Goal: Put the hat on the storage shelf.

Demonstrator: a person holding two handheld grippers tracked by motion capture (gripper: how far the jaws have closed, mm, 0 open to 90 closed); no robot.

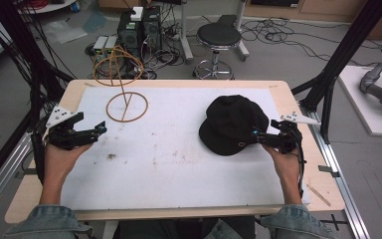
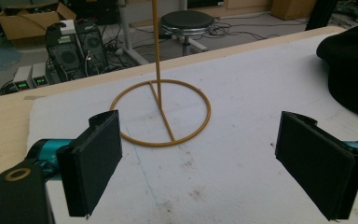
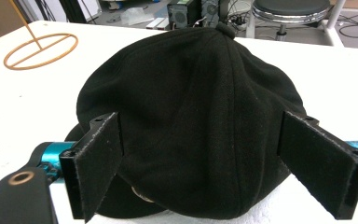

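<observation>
From the high view, a black cap [image 1: 233, 124] was seen lying on the right half of the white-covered tabletop [image 1: 179, 169], with the right tool [image 1: 255, 135] brought up level against its near right edge, and the left tool [image 1: 101, 129] held well apart at the left, short of a wire hat stand [image 1: 126, 105] whose ring base rested on the sheet. In the left gripper view, the left tool [image 2: 198, 154] was found released, jaws spread wide over bare sheet, nothing between them, the hat stand [image 2: 161, 112] standing just ahead with its upright rising out of frame. In the right gripper view, the right tool [image 3: 200, 163] was seen released too, its pads flanking the cap [image 3: 191, 102] at the rim without visibly pressing the cloth; the crown button was pointed away. The grasp, it was judged, would be best taken on the stiffer rim or brim rather than the soft crown, so the cap could be lifted without folding and carried toward the stand. A small round emblem was glimpsed near the cap's lower edge; no writing could be read on it.
</observation>
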